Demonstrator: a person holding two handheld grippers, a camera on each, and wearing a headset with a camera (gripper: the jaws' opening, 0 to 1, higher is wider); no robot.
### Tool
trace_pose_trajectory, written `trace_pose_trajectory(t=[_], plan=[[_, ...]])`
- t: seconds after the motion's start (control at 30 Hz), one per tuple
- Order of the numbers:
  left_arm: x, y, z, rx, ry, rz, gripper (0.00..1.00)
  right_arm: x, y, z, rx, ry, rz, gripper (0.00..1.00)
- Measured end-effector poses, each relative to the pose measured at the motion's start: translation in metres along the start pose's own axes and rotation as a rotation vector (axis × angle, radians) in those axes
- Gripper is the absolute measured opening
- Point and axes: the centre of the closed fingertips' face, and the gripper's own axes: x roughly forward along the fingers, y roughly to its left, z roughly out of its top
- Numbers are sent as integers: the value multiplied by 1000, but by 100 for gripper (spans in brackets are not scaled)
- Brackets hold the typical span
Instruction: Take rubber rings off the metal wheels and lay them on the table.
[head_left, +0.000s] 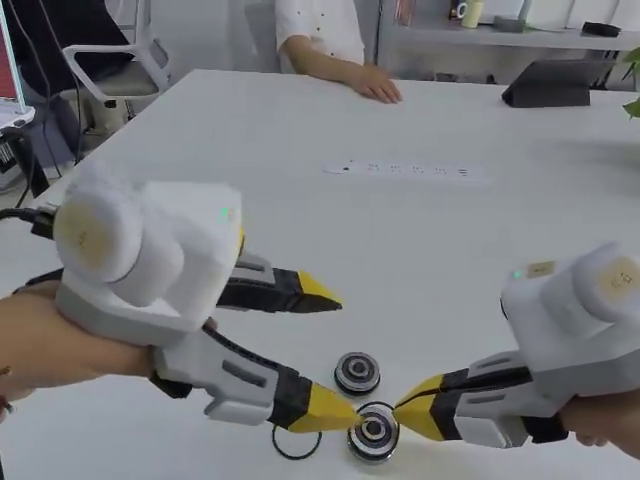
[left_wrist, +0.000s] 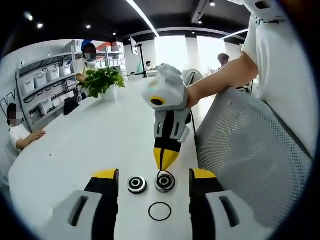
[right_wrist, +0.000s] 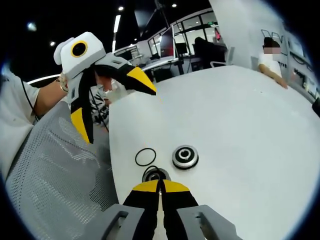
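Note:
Two metal wheels sit near the table's front edge. The farther wheel (head_left: 357, 372) (left_wrist: 137, 184) (right_wrist: 185, 156) still carries its black rubber ring. My right gripper (head_left: 405, 410) (left_wrist: 162, 161) (right_wrist: 161, 187) is shut on the rubber ring (left_wrist: 161, 173) of the nearer wheel (head_left: 373, 433) (left_wrist: 165, 183) (right_wrist: 155, 175), and a strip of the ring is lifted off the rim. A loose rubber ring (head_left: 295, 443) (left_wrist: 159, 211) (right_wrist: 145, 156) lies flat beside the wheels. My left gripper (head_left: 330, 355) (left_wrist: 153, 175) (right_wrist: 121, 117) is open, with one jaw tip close to the nearer wheel and nothing between the jaws.
The white table (head_left: 300, 200) stretches far ahead. A power strip (head_left: 410, 170) lies mid-table, a person's hand (head_left: 378, 90) rests at the far edge, and a dark case (head_left: 555, 85) sits at the far right. A grey mesh chair (left_wrist: 250, 150) (right_wrist: 55, 165) stands by the near edge.

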Motion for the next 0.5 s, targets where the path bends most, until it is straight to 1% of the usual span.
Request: trace_pose_trajectory(t=[0.13,0.23,0.37,0.5], plan=[[-17,5,-1,2,7,44,59,-2,0,1,10,-6,0,0],[-26,8,-1,-12,-7,78,64,-2,0,2,12,-10,1,0],[-35,4,-4,-26,-10,95,64,-3,-1,4,17,-19,3,0],[-42,1,-11,-46,-6,118,65,-5,-2,7,23,-34,0,0]])
